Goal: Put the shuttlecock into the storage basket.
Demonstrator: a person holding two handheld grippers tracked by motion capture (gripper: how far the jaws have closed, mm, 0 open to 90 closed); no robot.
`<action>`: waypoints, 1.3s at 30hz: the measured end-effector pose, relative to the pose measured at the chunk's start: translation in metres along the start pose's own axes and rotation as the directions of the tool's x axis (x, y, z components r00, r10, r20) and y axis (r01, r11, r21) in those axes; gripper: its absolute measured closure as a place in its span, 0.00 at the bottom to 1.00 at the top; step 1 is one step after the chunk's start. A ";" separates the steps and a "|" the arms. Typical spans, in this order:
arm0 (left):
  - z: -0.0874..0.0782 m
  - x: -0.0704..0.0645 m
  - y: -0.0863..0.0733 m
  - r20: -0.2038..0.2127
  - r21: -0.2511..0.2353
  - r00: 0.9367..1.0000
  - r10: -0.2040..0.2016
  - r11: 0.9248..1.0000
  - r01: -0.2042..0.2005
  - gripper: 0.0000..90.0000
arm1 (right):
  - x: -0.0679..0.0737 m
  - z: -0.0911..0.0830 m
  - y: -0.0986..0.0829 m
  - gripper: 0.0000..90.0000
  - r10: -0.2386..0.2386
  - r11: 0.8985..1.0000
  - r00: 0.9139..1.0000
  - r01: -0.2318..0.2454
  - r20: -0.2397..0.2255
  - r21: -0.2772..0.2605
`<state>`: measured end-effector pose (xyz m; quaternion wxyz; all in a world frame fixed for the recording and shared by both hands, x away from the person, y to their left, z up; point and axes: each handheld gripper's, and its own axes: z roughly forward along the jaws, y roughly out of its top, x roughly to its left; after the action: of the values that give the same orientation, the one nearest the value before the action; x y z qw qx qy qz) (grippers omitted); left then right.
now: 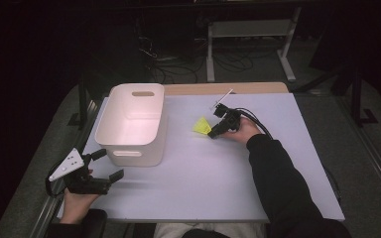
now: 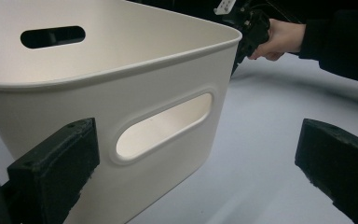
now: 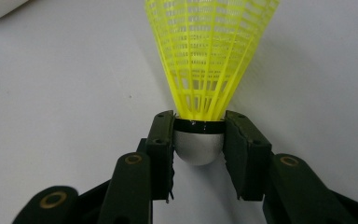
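Yellow mesh shuttlecock [image 3: 209,60] lies on the bench [image 1: 218,173], right of the white bin [image 1: 131,124]; the right gripper [image 3: 199,140] is clamped on its rounded silver-grey base. Left gripper [image 1: 106,166], jaws wide apart, sits beside the bin's near wall.
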<state>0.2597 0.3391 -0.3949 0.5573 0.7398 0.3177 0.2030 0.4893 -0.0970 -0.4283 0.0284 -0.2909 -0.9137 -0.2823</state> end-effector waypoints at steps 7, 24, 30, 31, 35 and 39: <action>0.000 0.000 0.000 0.001 0.001 1.000 0.001 1.000 -0.001 0.00 | 0.000 -0.008 0.000 0.70 -0.005 1.000 1.000 0.005 0.000 -0.016; 0.001 0.000 0.000 -0.001 0.001 1.000 -0.001 1.000 0.001 0.00 | 0.003 -0.024 -0.007 0.70 -0.002 0.999 1.000 0.002 0.003 -0.032; 0.001 0.000 0.000 -0.001 0.001 1.000 -0.002 1.000 0.002 0.00 | 0.006 -0.026 -0.008 0.70 -0.006 0.999 1.000 0.006 0.001 -0.041; 0.001 0.000 0.000 0.000 0.001 1.000 -0.002 1.000 0.002 0.00 | 0.008 -0.027 -0.008 0.70 -0.003 0.999 1.000 0.003 0.001 -0.044; 0.001 0.000 0.000 0.000 0.000 1.000 -0.001 1.000 0.001 0.00 | 0.012 -0.029 -0.007 0.70 -0.015 0.998 1.000 0.015 0.004 -0.053; 0.001 0.000 0.000 0.000 0.000 1.000 -0.001 1.000 0.001 0.00 | 0.018 -0.035 -0.004 0.70 -0.031 0.998 0.999 0.032 0.009 -0.061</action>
<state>0.2602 0.3386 -0.3950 0.5574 0.7397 0.3181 0.2024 0.4681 -0.1094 -0.3968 0.0113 -0.2783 -0.9093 -0.3093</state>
